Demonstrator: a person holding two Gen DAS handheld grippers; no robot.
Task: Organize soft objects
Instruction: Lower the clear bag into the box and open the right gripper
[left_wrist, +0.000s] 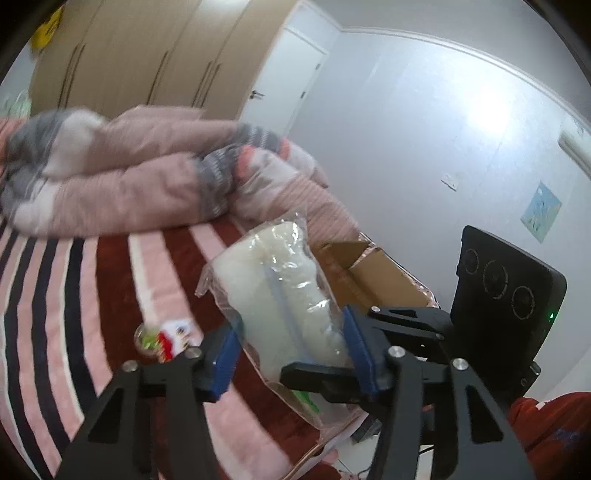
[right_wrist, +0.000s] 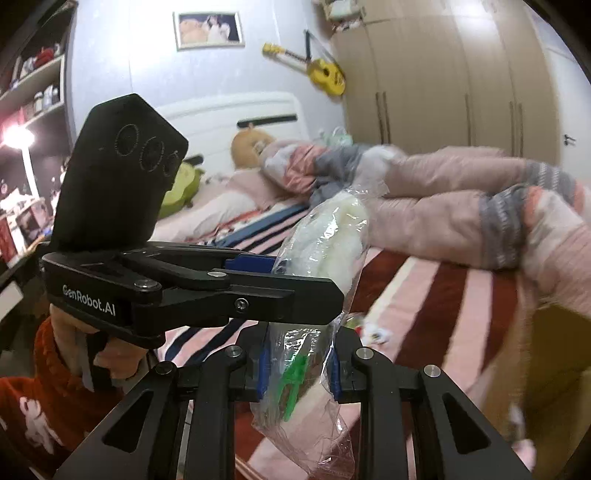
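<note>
White lettering "GenRobot.AI" runs along the left gripper (right_wrist: 280, 273), whose blue pads pinch the upper part of a clear crinkly plastic bag (left_wrist: 280, 291) of white fluffy stuffing. The right gripper (right_wrist: 299, 369) clamps the bag's lower end at 6 o'clock. Below lies a striped pink, maroon and black bedspread (left_wrist: 74, 295); a rumpled quilt (left_wrist: 129, 177) at 10 o'clock; an open cardboard box (left_wrist: 373, 277) at 3 o'clock; beige wardrobes (right_wrist: 461, 81) behind

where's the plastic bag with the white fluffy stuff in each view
Left wrist: the plastic bag sits centre frame, gripped between the left tongs.
Right wrist: the same bag rises from bottom centre, gripped low by the right tongs.
Shared landmark: the pink quilt heaped on the striped bed.
</note>
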